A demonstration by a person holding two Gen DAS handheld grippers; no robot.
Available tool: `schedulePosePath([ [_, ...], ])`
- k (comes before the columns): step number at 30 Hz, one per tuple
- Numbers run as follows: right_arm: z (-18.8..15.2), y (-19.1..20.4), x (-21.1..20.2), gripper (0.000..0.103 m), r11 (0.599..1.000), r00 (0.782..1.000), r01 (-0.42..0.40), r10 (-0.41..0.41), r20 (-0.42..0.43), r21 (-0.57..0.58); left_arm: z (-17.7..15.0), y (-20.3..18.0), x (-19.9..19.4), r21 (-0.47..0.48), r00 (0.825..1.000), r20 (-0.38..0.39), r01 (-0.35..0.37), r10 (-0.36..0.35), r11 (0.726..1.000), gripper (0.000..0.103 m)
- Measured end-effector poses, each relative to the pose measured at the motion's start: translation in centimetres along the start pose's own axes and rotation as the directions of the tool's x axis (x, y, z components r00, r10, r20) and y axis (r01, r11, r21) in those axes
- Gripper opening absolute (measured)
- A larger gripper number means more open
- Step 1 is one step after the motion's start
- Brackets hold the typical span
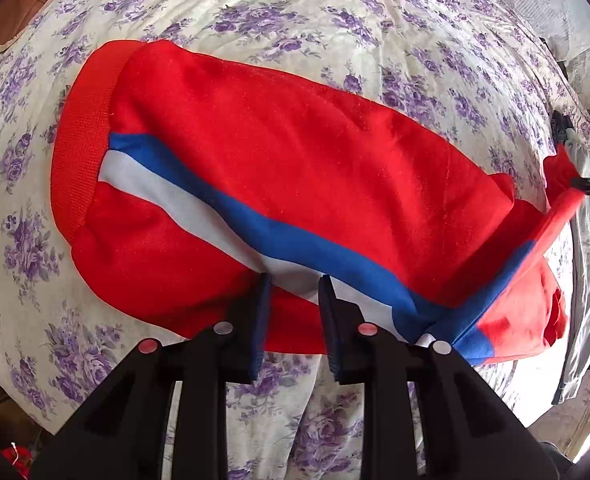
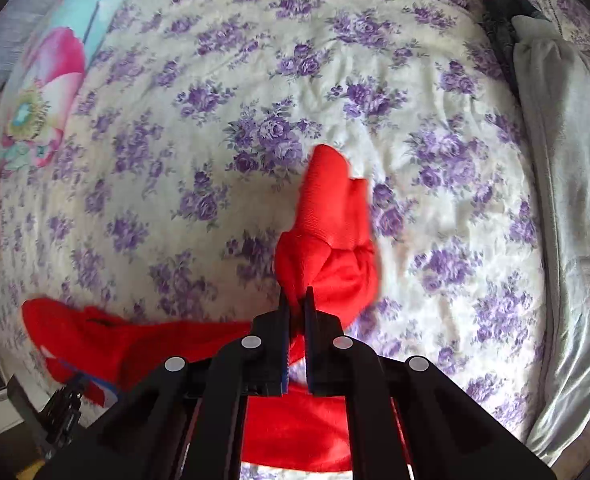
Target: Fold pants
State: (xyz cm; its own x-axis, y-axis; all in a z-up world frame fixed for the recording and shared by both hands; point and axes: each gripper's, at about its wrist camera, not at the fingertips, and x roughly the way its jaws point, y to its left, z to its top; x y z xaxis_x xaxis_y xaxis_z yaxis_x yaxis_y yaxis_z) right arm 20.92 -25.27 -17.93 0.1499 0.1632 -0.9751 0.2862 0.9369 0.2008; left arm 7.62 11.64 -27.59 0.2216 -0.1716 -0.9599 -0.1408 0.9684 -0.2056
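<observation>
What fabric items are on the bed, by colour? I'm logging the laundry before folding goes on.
Red with blue and white stripe: 1, the pants, pinched by the right gripper
Turquoise and pink floral: 1, a pillow
Pale grey: 1, a cloth
Dark: 1, a garment
Purple-flowered: 1, the bedspread underneath
Total: 5

Pants (image 1: 279, 184) lie across the bedspread (image 1: 335, 32) (pillow (image 2: 51, 80) behind).

A bed covered by a cream quilt printed with purple roses (image 1: 295, 20) carries red fleece pants with a blue and white side stripe (image 1: 295, 152), a turquoise pillow with a pink flower (image 2: 55, 64) and grey satin fabric (image 2: 567, 200) at one edge.
</observation>
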Motion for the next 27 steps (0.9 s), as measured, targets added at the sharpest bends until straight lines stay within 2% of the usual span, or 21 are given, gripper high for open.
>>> schedulePosePath([
  [2, -4.1, -2.9, -2.6, 0.005, 0.997, 0.996, -0.068, 0.067, 0.051, 0.018, 0.1, -0.5, 0.1, 0.016, 1.0, 0.001, -0.015, 0.015, 1.0, 0.024],
  [5, -10.1, -9.3, -3.8, 0.005, 0.989, 0.989, -0.112, 0.102, 0.109, 0.097, 0.3, -1.1, 0.3, 0.039, 0.999, -0.003, -0.037, 0.037, 0.999, 0.024],
  [9, -17.2, -13.6, 1.2, 0.004, 0.964, 0.978, -0.168, 0.137, 0.158, 0.207, 0.5, -1.9, 0.4, 0.095, 0.996, -0.025, -0.077, 0.08, 0.992, 0.024],
  [12, -20.0, -15.3, 6.6, 0.002, 0.943, 0.977, -0.193, 0.158, 0.146, 0.27, 0.7, -2.9, 0.6, 0.168, 0.99, -0.048, -0.121, 0.13, 0.978, 0.024],
  [13, -20.5, -15.5, 7.5, 0.002, 0.934, 0.971, -0.217, 0.175, 0.165, 0.285, 0.8, -3.2, 0.5, 0.188, 0.988, -0.055, -0.132, 0.145, 0.973, 0.024],
  [15, -20.8, -15.0, 7.3, 0.002, 0.944, 0.966, -0.207, 0.155, 0.209, 0.256, 0.9, -3.8, -0.2, 0.21, 0.986, -0.06, -0.14, 0.155, 0.968, 0.024],
  [20, -20.9, -14.5, 6.4, 0.008, 0.963, 0.971, -0.191, 0.158, 0.18, 0.188, 0.5, -7.7, -3.7, 0.288, 0.998, 0.007, -0.066, 0.067, 0.955, 0.024],
  [22, -21.4, -14.3, 5.2, 0.01, 0.971, 0.978, -0.164, 0.137, 0.158, 0.172, 0.1, -10.0, -3.9, 0.329, 0.999, 0.021, -0.04, 0.035, 0.943, 0.025],
  [23, -21.6, -13.9, 4.5, 0.017, 0.98, 0.985, -0.125, 0.103, 0.141, 0.153, -0.2, -11.1, -3.4, 0.345, 1.0, 0.015, -0.027, 0.024, 0.938, 0.026],
  [24, -21.8, -13.5, 3.7, 0.037, 0.99, 0.991, -0.057, 0.041, 0.126, 0.128, -0.7, -12.1, -2.5, 0.358, 1.0, 0.001, -0.016, 0.016, 0.934, 0.026],
  [25, -21.9, -12.8, 2.8, 0.045, 0.995, 0.992, 0.027, -0.039, 0.123, 0.096, -1.1, -13.0, -1.3, 0.365, 1.0, -0.021, -0.005, 0.014, 0.931, 0.026],
  [27, -22.1, -11.6, 1.2, 0.046, 0.984, 0.974, 0.178, -0.18, 0.137, 0.024, -2.4, -13.2, 1.6, 0.358, 0.997, -0.082, 0.013, 0.017, 0.933, 0.026],
])
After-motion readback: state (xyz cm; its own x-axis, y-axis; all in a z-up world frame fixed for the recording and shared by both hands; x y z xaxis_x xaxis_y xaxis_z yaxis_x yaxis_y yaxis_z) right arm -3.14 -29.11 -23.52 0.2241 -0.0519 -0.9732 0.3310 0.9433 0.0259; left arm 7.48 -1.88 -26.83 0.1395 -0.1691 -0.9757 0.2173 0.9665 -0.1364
